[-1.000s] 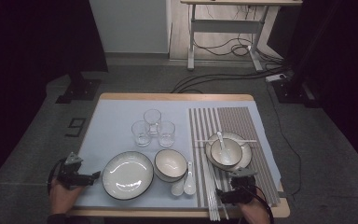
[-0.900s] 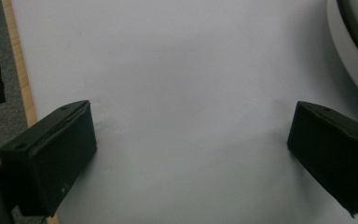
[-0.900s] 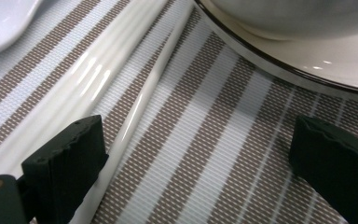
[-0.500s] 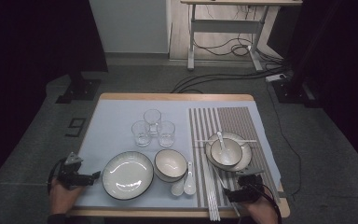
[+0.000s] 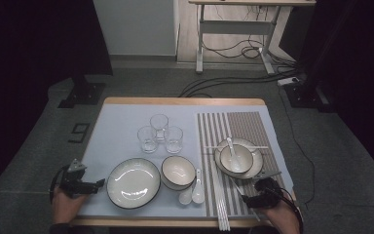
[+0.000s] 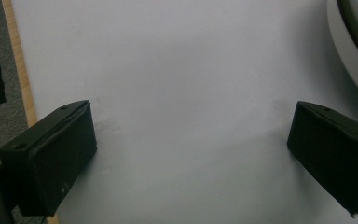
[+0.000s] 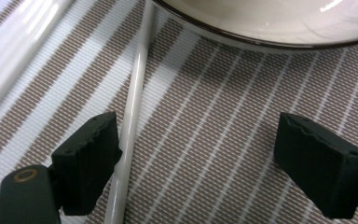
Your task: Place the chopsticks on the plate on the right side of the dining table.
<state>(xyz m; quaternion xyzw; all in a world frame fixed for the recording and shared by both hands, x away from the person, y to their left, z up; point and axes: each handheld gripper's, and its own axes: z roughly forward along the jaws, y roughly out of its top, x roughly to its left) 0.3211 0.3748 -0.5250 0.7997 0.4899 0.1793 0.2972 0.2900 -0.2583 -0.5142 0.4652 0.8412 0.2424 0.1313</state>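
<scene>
My right gripper (image 5: 247, 199) hovers low over the brown striped mat (image 5: 238, 124) near the table's front edge. In the right gripper view (image 7: 196, 140) its jaws stand open and have just been closing a little. A white chopstick (image 7: 133, 116) lies on the mat between them, just inside the left jaw. The rim of a dark-edged plate (image 7: 261, 32) is right ahead. My left gripper (image 5: 96, 184) rests at the front left over the pale blue cloth (image 6: 182, 70). Its jaws (image 6: 193, 126) are wide open with nothing between them, beside a large plate (image 5: 133, 183).
A bowl (image 5: 178, 171) and two white spoons (image 5: 192, 192) lie near the middle front. Three glasses (image 5: 159, 132) stand behind them. On the mat a plate holds a bowl with a spoon (image 5: 237, 157), and more chopsticks (image 5: 219, 204) lie along the mat's left side.
My right hand has shifted a little to the right along the front of the mat. The left hand has stayed where it was.
</scene>
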